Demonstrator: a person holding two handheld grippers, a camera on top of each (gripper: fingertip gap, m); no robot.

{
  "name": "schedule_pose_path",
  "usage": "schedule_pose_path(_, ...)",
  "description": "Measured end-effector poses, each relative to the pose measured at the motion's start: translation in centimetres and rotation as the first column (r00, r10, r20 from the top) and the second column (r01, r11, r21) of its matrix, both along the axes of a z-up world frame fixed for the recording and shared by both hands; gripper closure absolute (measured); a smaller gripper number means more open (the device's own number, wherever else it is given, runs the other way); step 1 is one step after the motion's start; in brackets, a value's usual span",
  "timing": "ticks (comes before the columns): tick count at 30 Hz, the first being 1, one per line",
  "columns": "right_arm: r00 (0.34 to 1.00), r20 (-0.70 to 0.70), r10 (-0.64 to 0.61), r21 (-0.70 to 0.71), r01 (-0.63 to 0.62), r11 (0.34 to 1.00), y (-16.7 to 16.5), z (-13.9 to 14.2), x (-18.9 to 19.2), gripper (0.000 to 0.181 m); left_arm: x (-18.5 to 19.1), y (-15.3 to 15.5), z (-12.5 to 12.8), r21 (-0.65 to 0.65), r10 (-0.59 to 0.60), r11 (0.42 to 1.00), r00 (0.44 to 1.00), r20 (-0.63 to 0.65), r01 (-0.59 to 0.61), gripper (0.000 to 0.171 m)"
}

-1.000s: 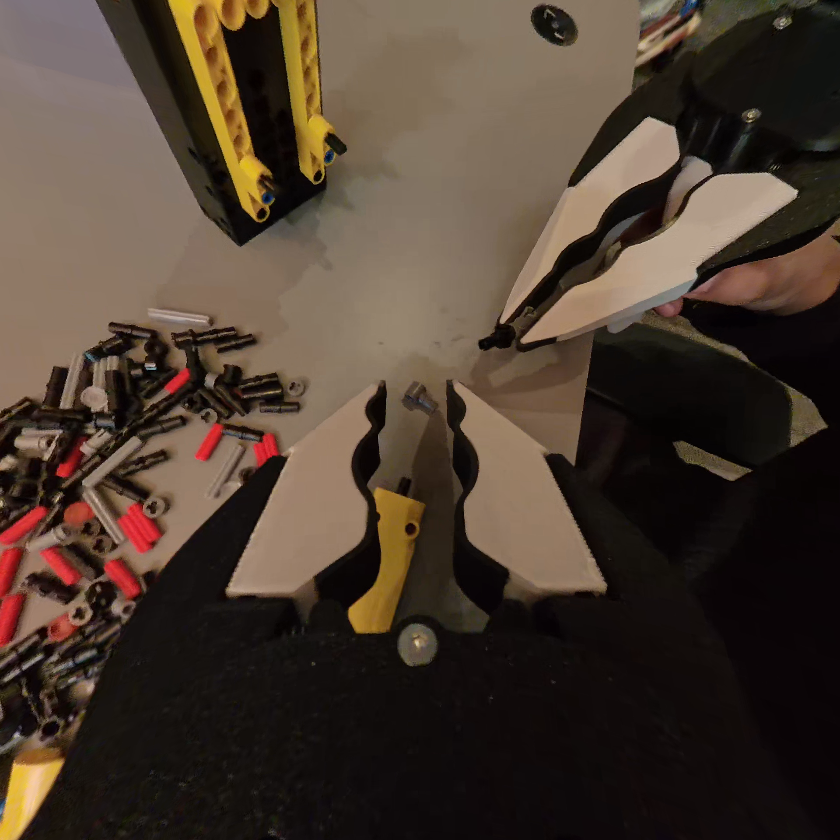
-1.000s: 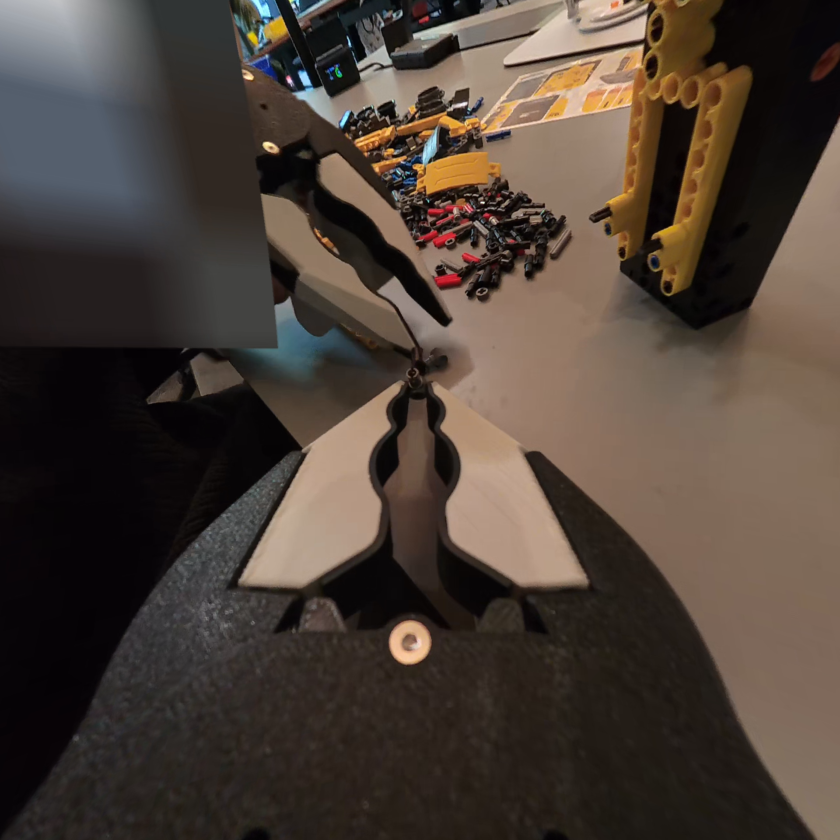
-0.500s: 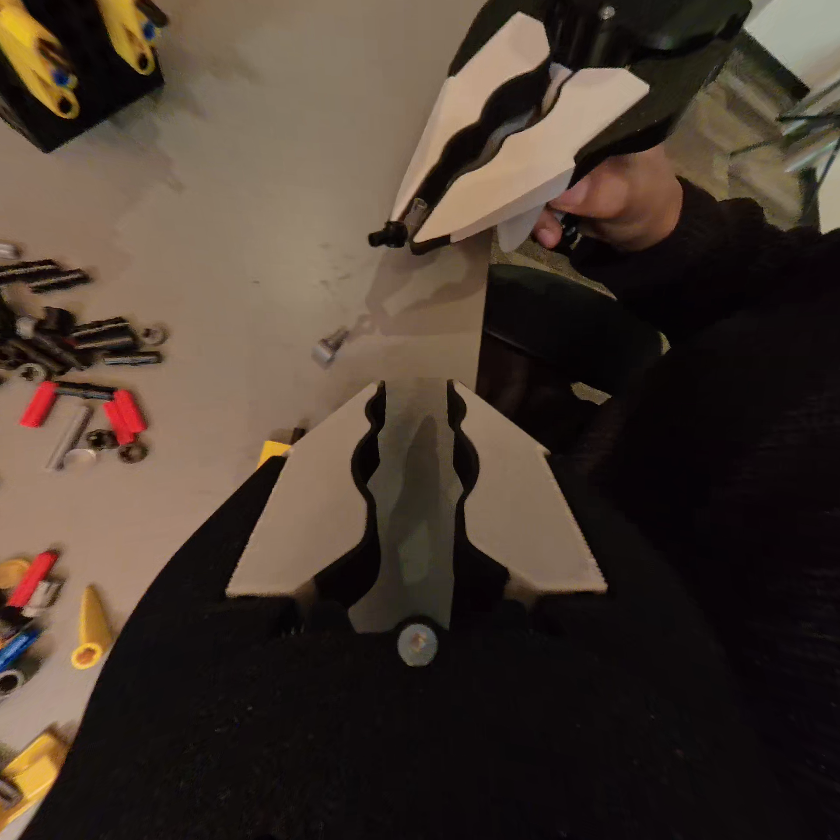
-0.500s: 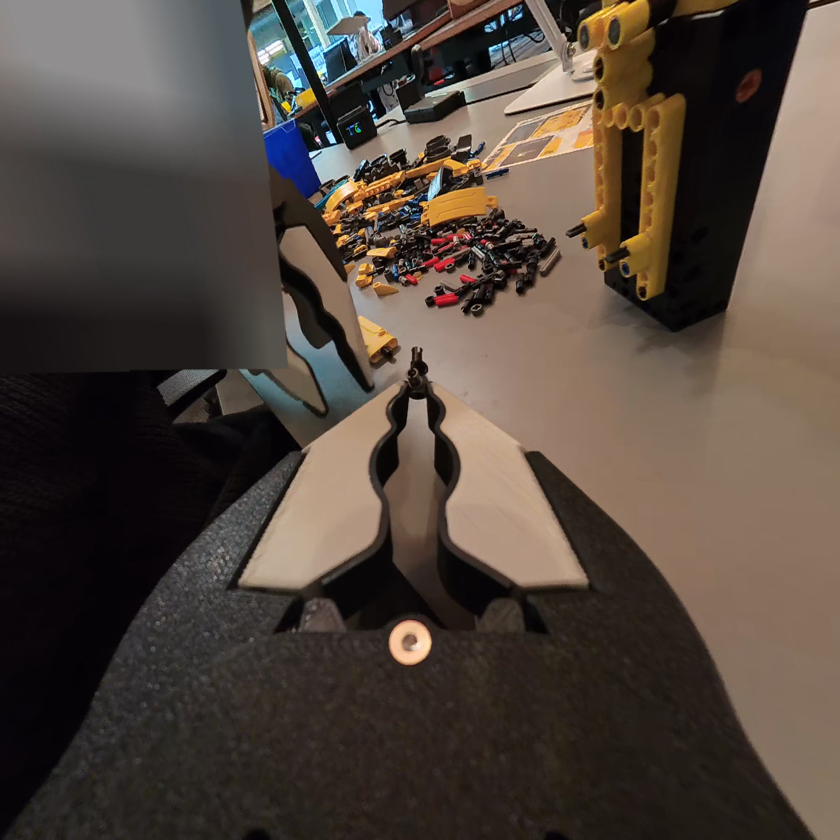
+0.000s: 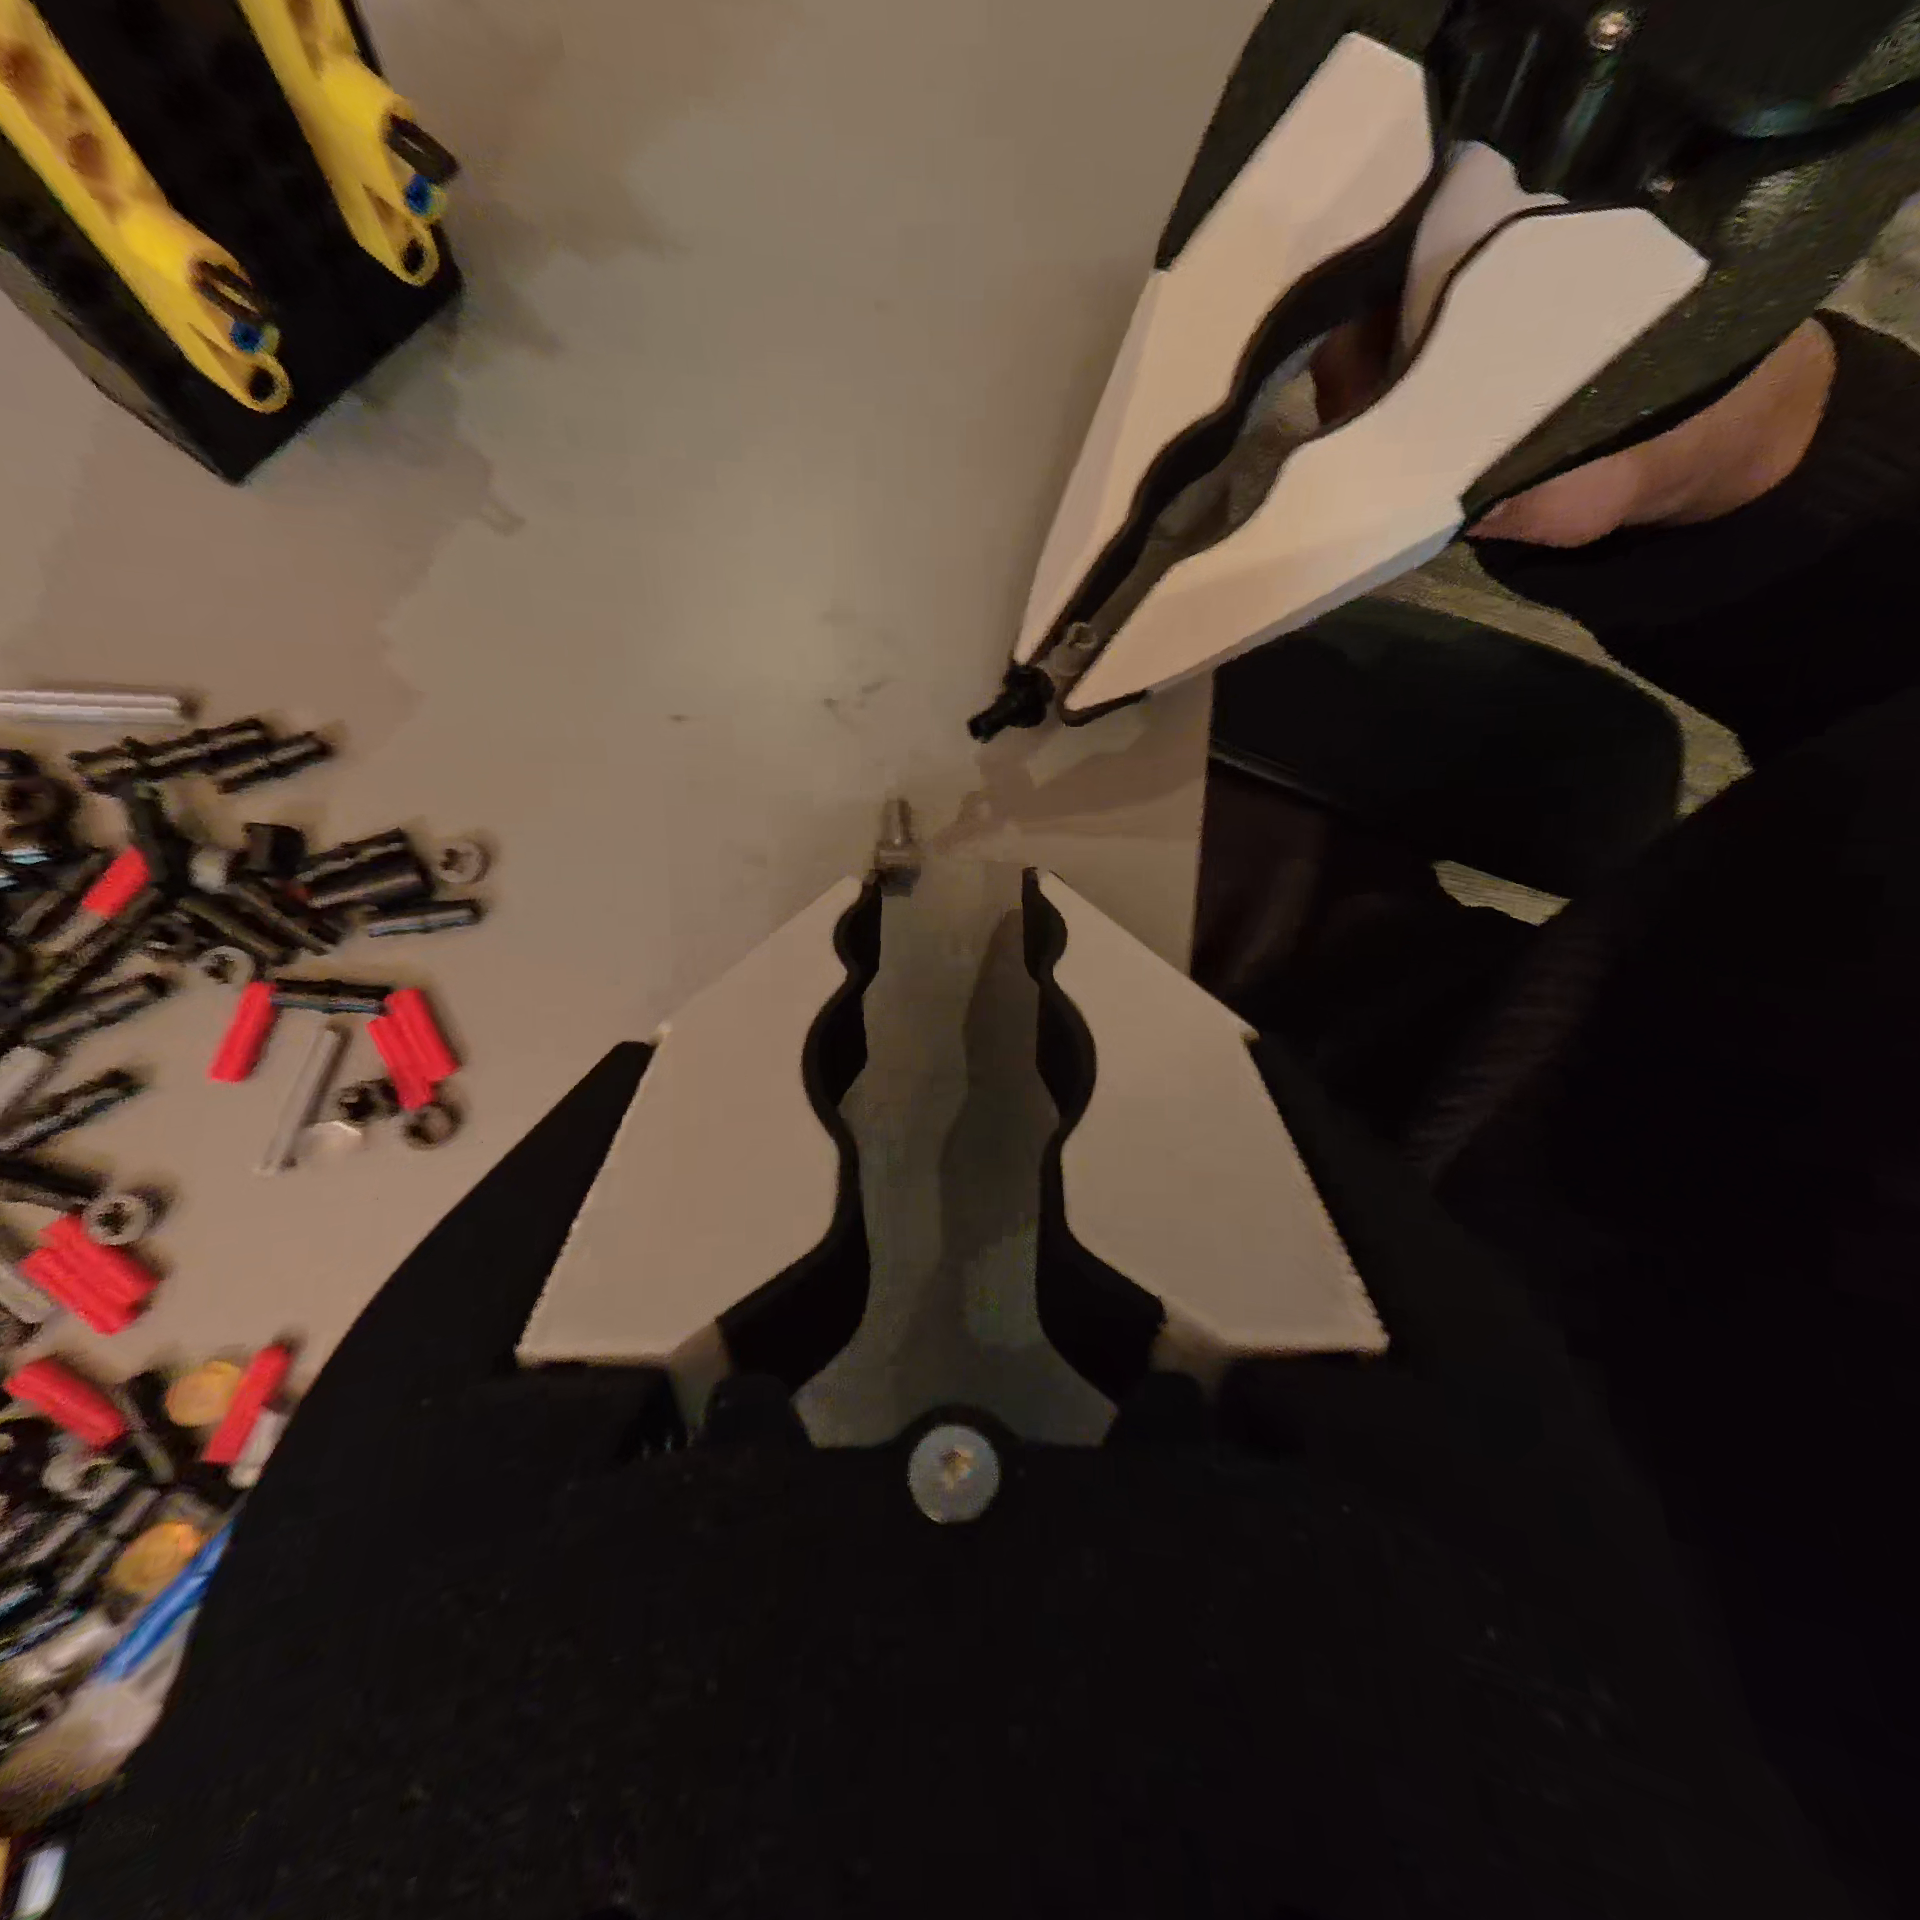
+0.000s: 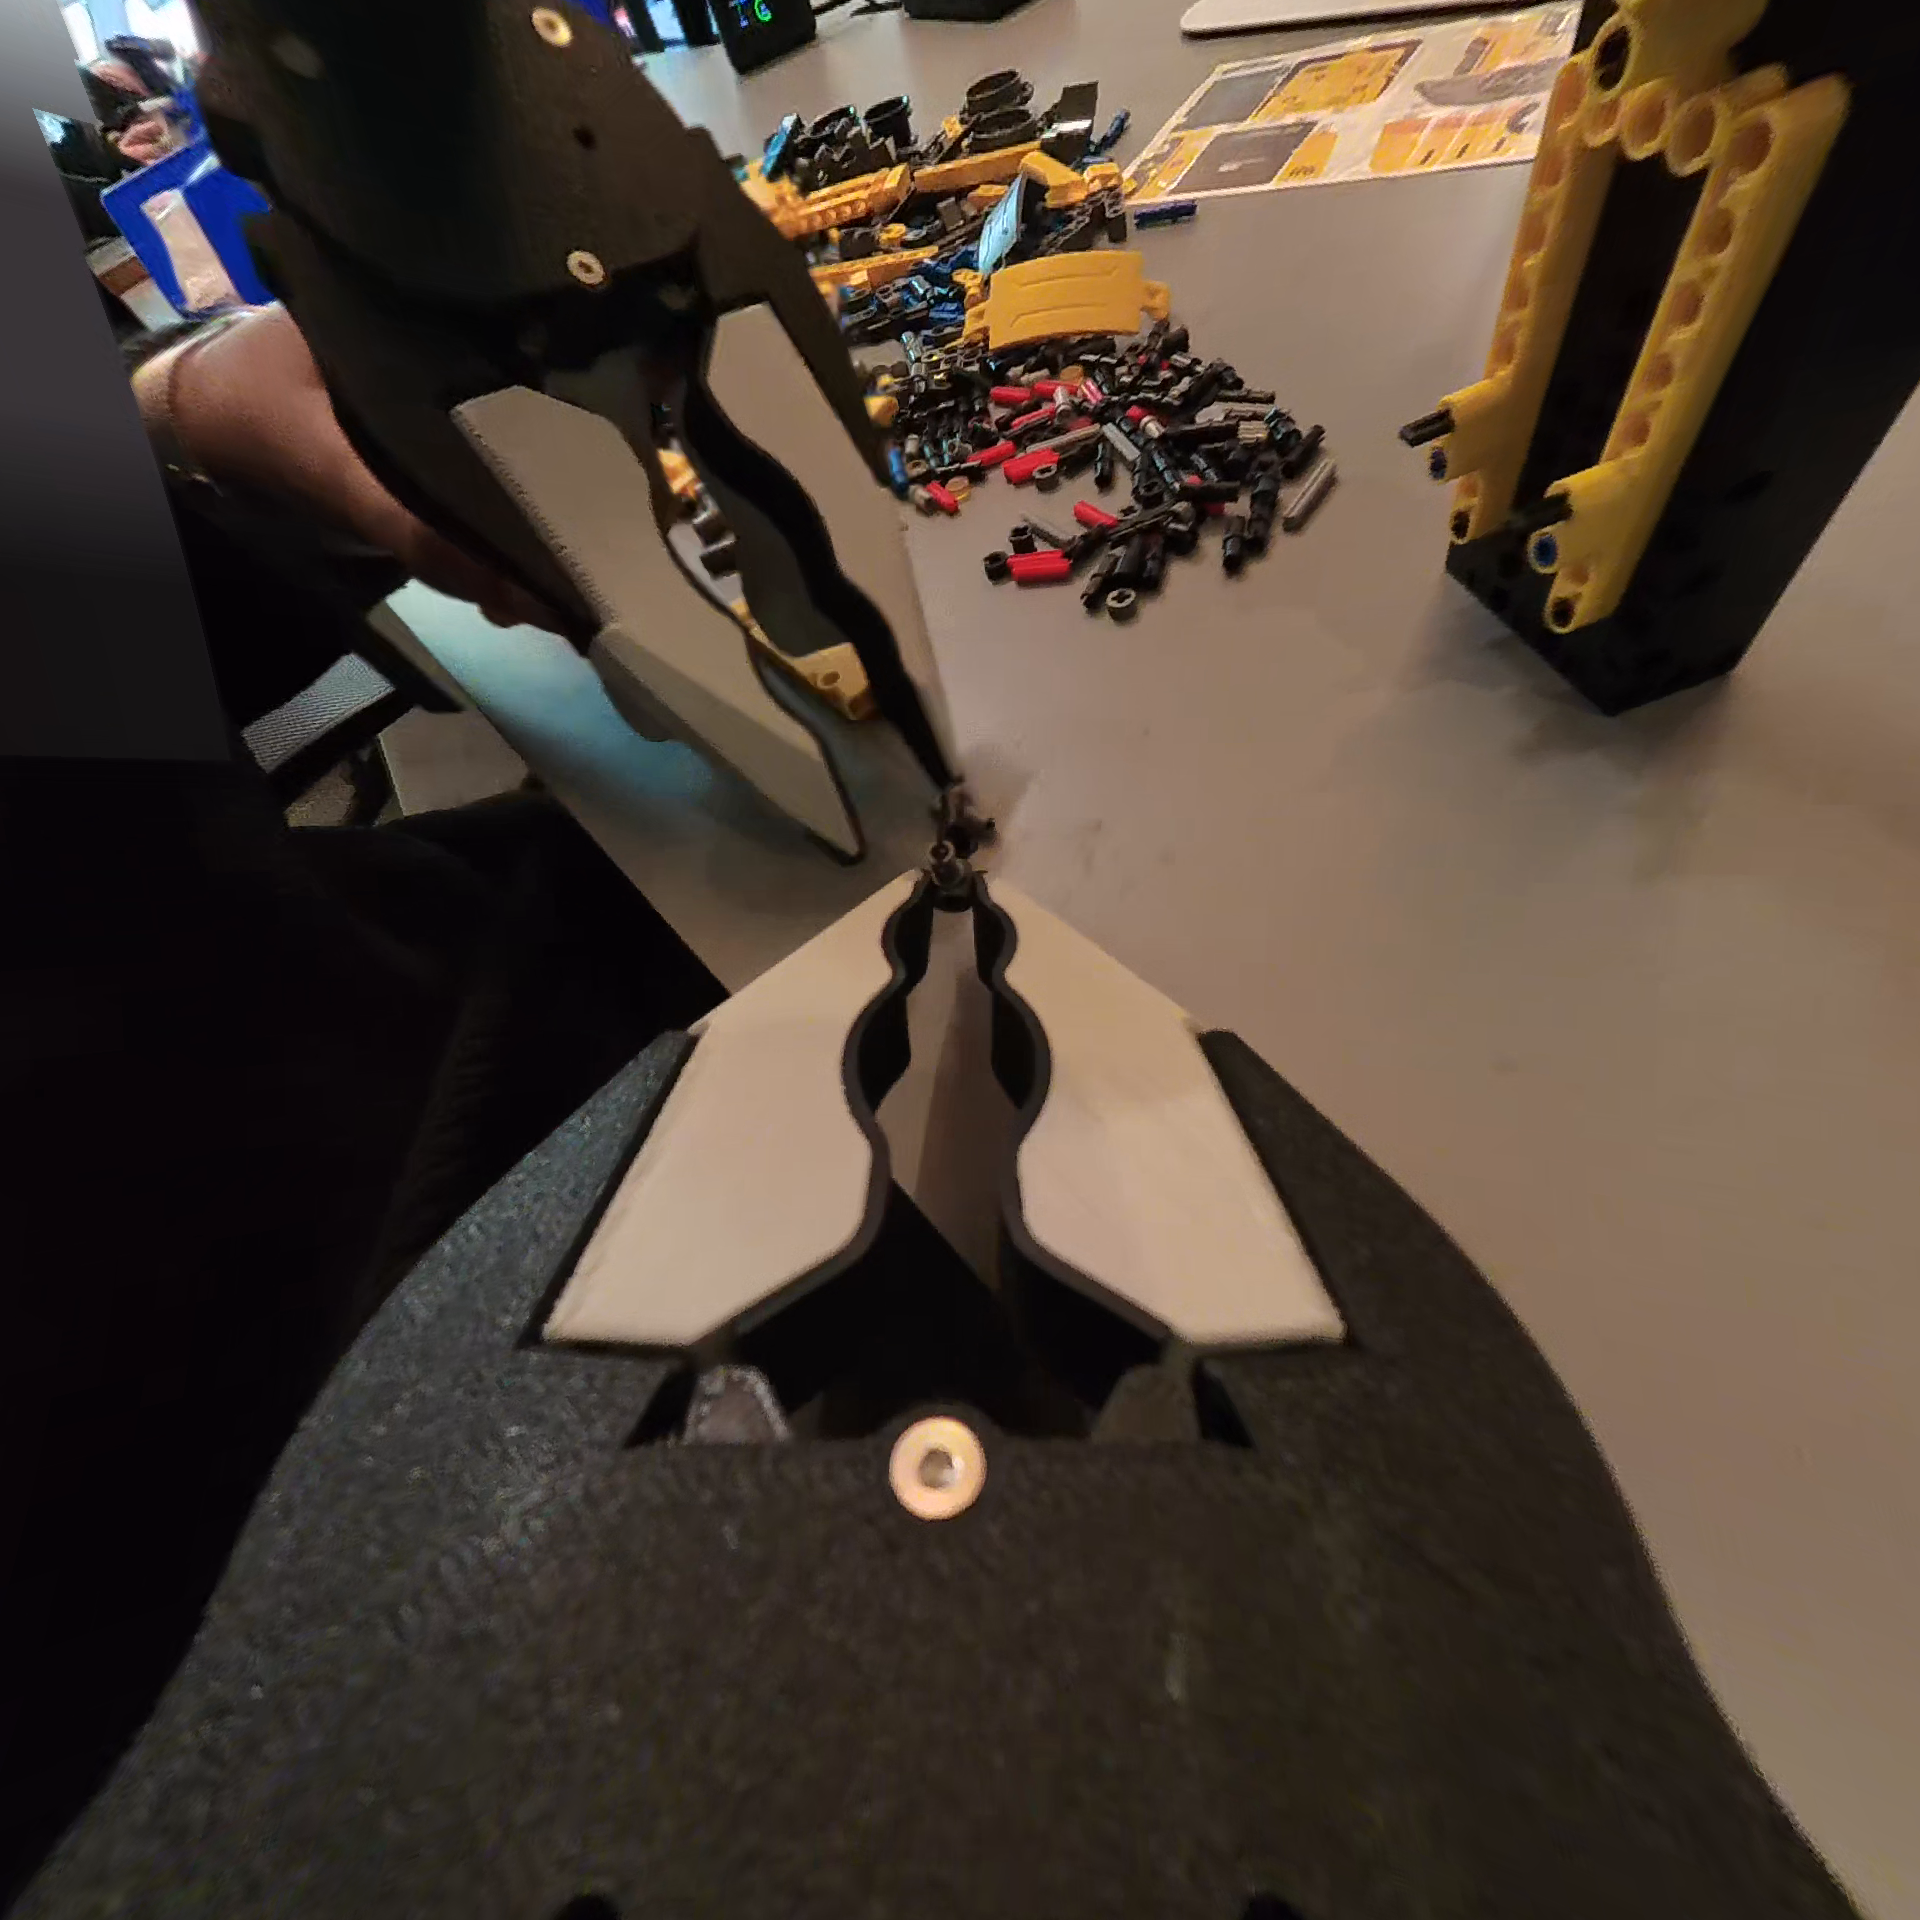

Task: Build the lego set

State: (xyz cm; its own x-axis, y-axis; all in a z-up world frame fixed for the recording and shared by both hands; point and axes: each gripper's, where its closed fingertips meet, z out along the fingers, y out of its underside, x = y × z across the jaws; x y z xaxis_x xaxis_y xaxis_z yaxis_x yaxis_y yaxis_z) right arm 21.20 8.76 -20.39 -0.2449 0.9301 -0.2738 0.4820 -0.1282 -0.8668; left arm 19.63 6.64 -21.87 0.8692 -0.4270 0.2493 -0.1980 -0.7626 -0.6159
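Two grippers meet tip to tip near the table edge, over a small grey peg.

Right gripper [image 6: 948, 883]: fingers clenched on a small black pin [image 6: 945, 862] that sticks out past the tips; in the left wrist view the same pin [image 5: 1006, 704] shows at the tips, held above the grey table [image 5: 727, 582]. Left gripper [image 5: 951, 883]: released, fingers apart, nothing between them. A small grey peg [image 5: 896, 847] lies on the table just beyond its left fingertip, possibly touching; blur makes contact hard to judge. A heap of loose red, black and grey pins [image 5: 187, 987] lies well off to that gripper's left. A black block with yellow holed beams [image 5: 208, 208] stands farther back. In the right wrist view a yellow curved panel [image 6: 1070, 296] lies behind the heap, with a printed sheet [image 6: 1340, 145] beyond.
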Motion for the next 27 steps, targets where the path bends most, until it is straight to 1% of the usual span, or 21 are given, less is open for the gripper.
schedule_pose_path(2, 1.000, 0.011, -0.003, 0.002, 0.003, 1.000, 0.1, 0.0, 0.1, 0.174, 1.2, -0.8, 0.2, -0.015, -0.034, 0.999, 0.999, 0.038, 0.035, 0.145)
schedule_pose_path(5, 1.000, 0.020, -0.010, 0.016, 0.010, 1.000, 0.4, -0.1, 0.4, 0.174, 1.4, -1.1, 0.3, -0.012, -0.028, 1.000, 0.999, 0.041, 0.028, 0.145)
schedule_pose_path(9, 1.000, 0.013, -0.017, 0.025, 0.017, 1.000, 0.5, 0.1, 0.6, 0.174, 0.2, 0.1, 0.6, -0.004, 0.085, 0.996, 0.993, 0.082, -0.085, 0.146)
schedule_pose_path(11, 1.000, 0.015, -0.015, 0.028, 0.014, 0.999, 0.3, 0.0, 0.6, 0.174, -0.3, 0.4, 0.4, -0.006, 0.121, 0.993, 0.989, 0.083, -0.121, 0.145)
schedule_pose_path(13, 1.000, 0.026, -0.012, 0.036, 0.011, 0.999, 0.1, -0.2, 0.7, 0.174, -0.3, 0.6, 0.2, 0.000, 0.128, 0.992, 0.990, 0.058, -0.128, 0.146)
schedule_pose_path(17, 0.999, 0.033, -0.015, 0.065, 0.012, 0.998, 0.2, -0.4, 0.8, 0.174, -0.3, 0.7, -0.2, 0.023, 0.109, 0.994, 0.993, -0.039, -0.108, 0.147)
schedule_pose_path(21, 0.998, 0.046, -0.036, 0.121, 0.030, 0.992, 0.5, -0.6, 0.8, 0.174, -1.0, 1.0, -0.5, 0.071, 0.105, 0.993, 0.980, -0.168, -0.095, 0.163)
schedule_pose_path(24, 0.994, 0.093, -0.060, 0.190, 0.041, 0.981, 1.0, -1.1, 0.6, 0.174, -0.6, 0.9, -0.5, 0.077, 0.094, 0.994, 0.983, -0.159, -0.083, 0.164)
schedule_pose_path(27, 0.990, 0.131, -0.060, 0.253, 0.025, 0.967, 1.3, -1.7, 0.3, 0.174, -0.5, 0.7, -0.4, 0.077, 0.097, 0.993, 0.987, -0.126, -0.088, 0.164)
